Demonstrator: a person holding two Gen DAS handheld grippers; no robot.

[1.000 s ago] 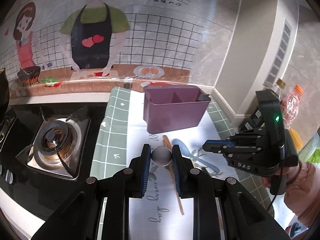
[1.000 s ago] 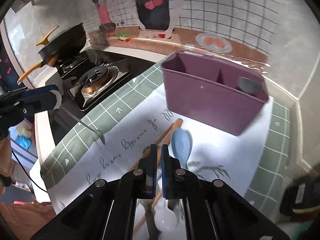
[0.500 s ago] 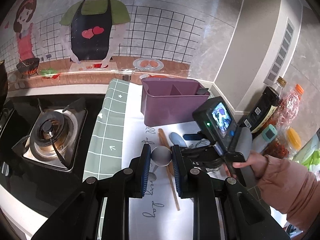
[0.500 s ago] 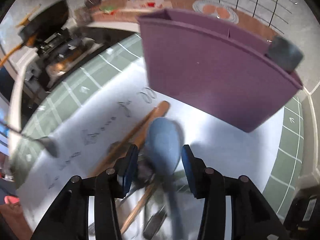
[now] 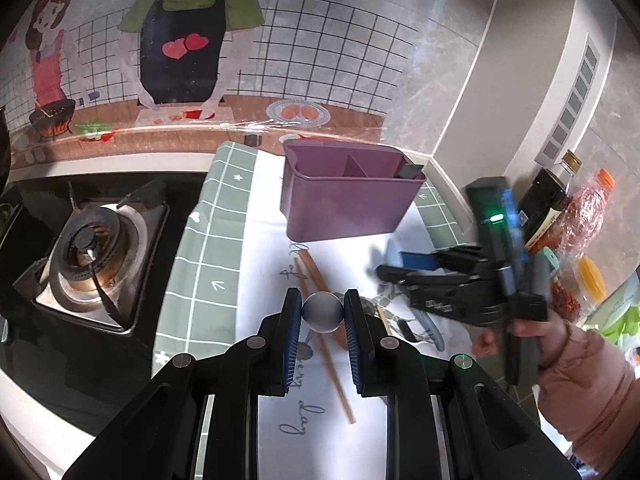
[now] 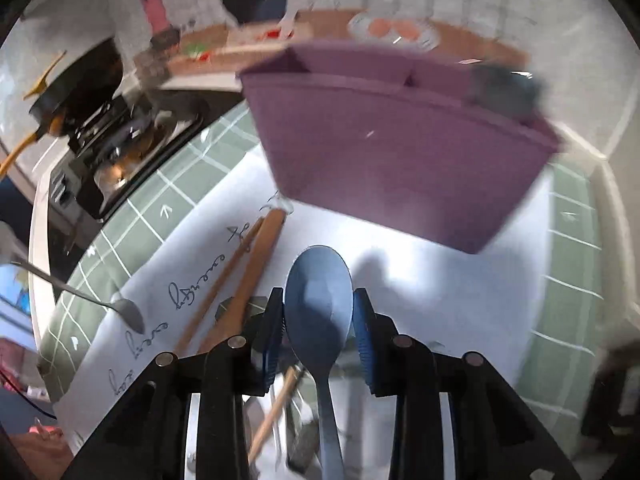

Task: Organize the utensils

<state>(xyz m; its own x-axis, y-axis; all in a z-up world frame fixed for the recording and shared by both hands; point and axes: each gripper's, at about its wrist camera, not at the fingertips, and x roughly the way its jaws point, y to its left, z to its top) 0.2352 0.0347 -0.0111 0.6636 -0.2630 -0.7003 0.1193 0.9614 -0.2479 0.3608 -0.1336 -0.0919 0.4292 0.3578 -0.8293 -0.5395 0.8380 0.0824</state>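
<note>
Right hand (image 5: 532, 336), in a pink sleeve (image 5: 588, 392), grips its tool upright at the right of the bench, the right claw (image 5: 384, 264) reaching left and tilted down over the utensil pile. The left claw (image 5: 322, 312) points down and away toward the far wall.

Bench: a white mat (image 5: 264, 216) with script and a green checked border; a gas stove (image 5: 92, 248) at left; a cartoon tile wall behind; bottles (image 5: 548, 204) at far right. A purple caddy (image 5: 344, 196) stands at the far end of the mat, a dark utensil in its right compartment.

Left claw: jaws narrowly apart, pads pressed on the round end of a metal spoon (image 5: 322, 313). Right claw: jaws closing, the bowl of the blue spoon (image 6: 318, 304) between them; contact with the pads cannot be told. Wooden chopsticks (image 6: 240, 280) lie just left of it.
</note>
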